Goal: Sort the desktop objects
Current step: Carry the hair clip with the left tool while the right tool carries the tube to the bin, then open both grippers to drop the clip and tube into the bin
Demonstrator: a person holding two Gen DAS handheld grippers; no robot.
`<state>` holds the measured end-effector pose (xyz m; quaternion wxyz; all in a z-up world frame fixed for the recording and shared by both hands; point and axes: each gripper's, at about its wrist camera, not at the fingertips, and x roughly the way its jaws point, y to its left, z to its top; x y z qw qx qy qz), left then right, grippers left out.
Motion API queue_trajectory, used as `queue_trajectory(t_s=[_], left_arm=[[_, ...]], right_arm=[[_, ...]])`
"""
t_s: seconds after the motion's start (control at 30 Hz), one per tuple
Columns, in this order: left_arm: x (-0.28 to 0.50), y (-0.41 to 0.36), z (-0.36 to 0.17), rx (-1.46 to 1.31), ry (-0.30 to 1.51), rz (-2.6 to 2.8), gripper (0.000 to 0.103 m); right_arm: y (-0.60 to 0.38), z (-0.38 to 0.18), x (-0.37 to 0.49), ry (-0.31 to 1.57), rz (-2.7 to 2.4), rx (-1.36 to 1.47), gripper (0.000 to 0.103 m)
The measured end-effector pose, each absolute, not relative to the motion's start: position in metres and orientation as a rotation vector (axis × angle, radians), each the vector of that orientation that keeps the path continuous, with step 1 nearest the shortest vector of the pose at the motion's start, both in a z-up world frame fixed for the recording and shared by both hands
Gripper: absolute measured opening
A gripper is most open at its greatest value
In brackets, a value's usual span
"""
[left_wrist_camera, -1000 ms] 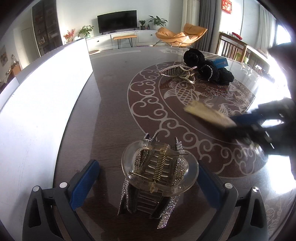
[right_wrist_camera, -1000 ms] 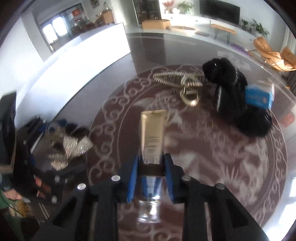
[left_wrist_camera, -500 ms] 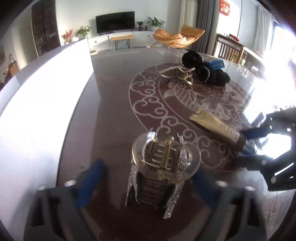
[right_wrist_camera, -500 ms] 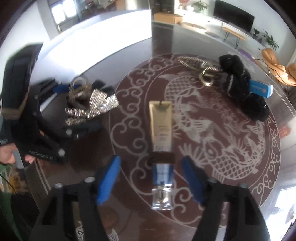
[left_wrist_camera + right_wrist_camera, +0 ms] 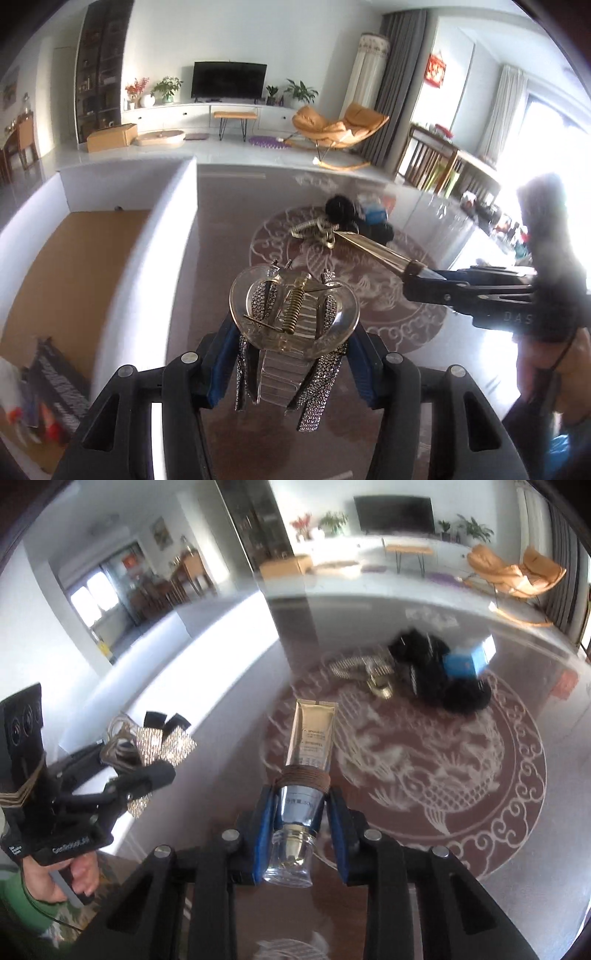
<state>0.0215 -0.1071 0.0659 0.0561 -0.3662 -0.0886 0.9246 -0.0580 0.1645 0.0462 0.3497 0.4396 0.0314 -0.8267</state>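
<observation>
Both grippers now carry their objects clear of the surface [image 5: 229, 229], where half a second ago both sets of fingers stood spread wide around objects lying flat. The left gripper [image 5: 291, 363] has its blue-padded fingers closed on a clear, rhinestone-studded hair claw [image 5: 293, 325], held up in front of its camera. The right gripper [image 5: 300, 814] has its fingers clamped on the silver lower part of a gold cosmetic tube [image 5: 314, 746], cap toward the camera, crimped end pointing away.

A white-walled box with a brown floor [image 5: 74, 266] sits to the left, just beside the lifted claw. Judging by this, both pickups have succeeded and placing comes next.

A gold hair claw [image 5: 364, 670], black scrunchies [image 5: 443, 672] and a small blue box [image 5: 461, 662] remain on the dragon medallion, well apart from both grippers.
</observation>
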Motion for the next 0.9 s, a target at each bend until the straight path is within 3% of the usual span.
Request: queue_trajectory(t_s=[0.13,0.3,0.43,0.63,0.67,0.7,0.73,0.77,0.8,0.9], left_arm=[[0.049,-0.155,0.106,-1.047,-0.305,2.876,0.054],[0.079,-0.225,0.126,-1.104,-0.218,3.045,0.054],[0.088,-0.28,0.101,-1.29,-0.23,3.126,0.054],[0.087,-0.328,0.042,-1.67,-0.323,3.052,0.056],[0.085,-0.331,0.035,-1.724,-0.338,3.029,0.057],[0.086,-0.332,0.03,-1.752,-0.361,3.014,0.066],[0.087,-0.333,0.026,-1.756,-0.387,3.004,0.083],[0.088,-0.332,0.023,-1.752,-0.397,3.005,0.091],[0.089,-0.33,0.021,-1.752,-0.386,3.018,0.098],[0.088,-0.323,0.022,-1.731,-0.358,3.065,0.098]], right_arm=[[0.122,0.088,-0.046,0.029,-2.11,1.004,0.029],[0.034,0.124,-0.019,0.003,-1.98,0.882,0.029],[-0.046,0.109,-0.016,0.021,-1.894,0.896,0.029],[-0.138,0.035,-0.013,0.18,-1.817,1.036,0.032],[-0.147,0.023,-0.013,0.203,-1.81,1.073,0.041],[-0.151,0.015,-0.013,0.213,-1.811,1.098,0.059],[-0.15,0.012,-0.012,0.205,-1.816,1.097,0.067],[-0.147,0.013,-0.012,0.193,-1.819,1.081,0.078],[-0.142,0.014,-0.012,0.186,-1.829,1.062,0.083],[-0.121,0.023,-0.019,0.178,-1.882,1.022,0.087]])
